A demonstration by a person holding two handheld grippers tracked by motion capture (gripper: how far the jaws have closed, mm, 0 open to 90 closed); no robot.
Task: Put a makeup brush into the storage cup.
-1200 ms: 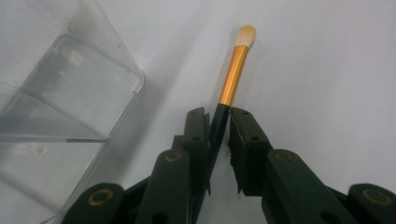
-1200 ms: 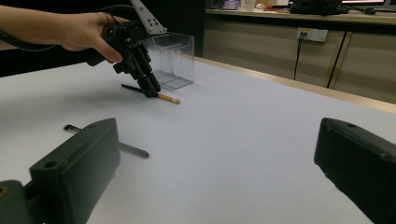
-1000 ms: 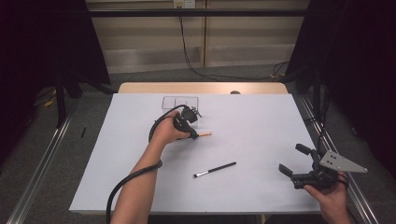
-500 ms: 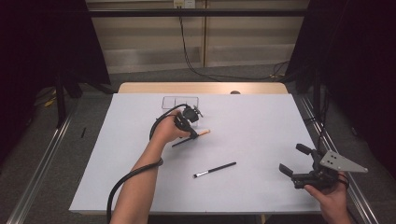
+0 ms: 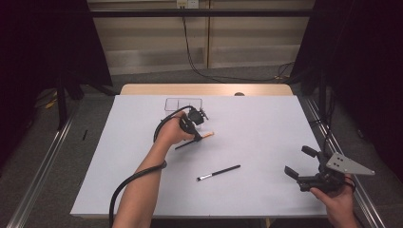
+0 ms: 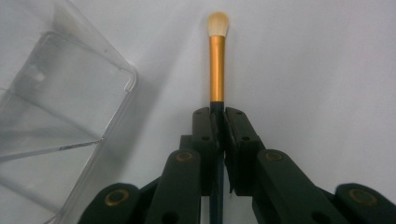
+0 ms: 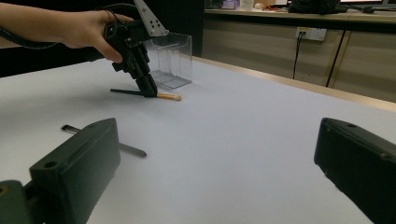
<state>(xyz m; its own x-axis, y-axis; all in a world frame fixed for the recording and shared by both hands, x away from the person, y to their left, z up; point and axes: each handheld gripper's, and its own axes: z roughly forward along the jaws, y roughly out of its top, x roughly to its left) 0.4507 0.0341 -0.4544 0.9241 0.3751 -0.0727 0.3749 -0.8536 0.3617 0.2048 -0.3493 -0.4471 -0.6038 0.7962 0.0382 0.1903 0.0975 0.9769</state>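
Observation:
A makeup brush [image 6: 216, 65] with a gold ferrule, pale tip and dark handle lies low on the white table [image 5: 266, 123]. My left gripper [image 6: 218, 122] is shut on its handle just behind the ferrule. In the high view this gripper [image 5: 196, 138] is at the table's middle left, with the brush [image 5: 207, 135] pointing right. The right gripper view shows the left gripper [image 7: 149, 91] tilted down onto the brush [image 7: 169, 96]. My right gripper [image 5: 300, 161] is open near the front right edge, its jaws [image 7: 217, 135] wide apart and holding nothing.
A clear plastic box [image 5: 183, 103] with compartments stands just behind the left gripper, also seen as the box [image 6: 56, 116] to the brush's left. A second, thin black brush [image 5: 218, 173] lies loose at the front middle of the table.

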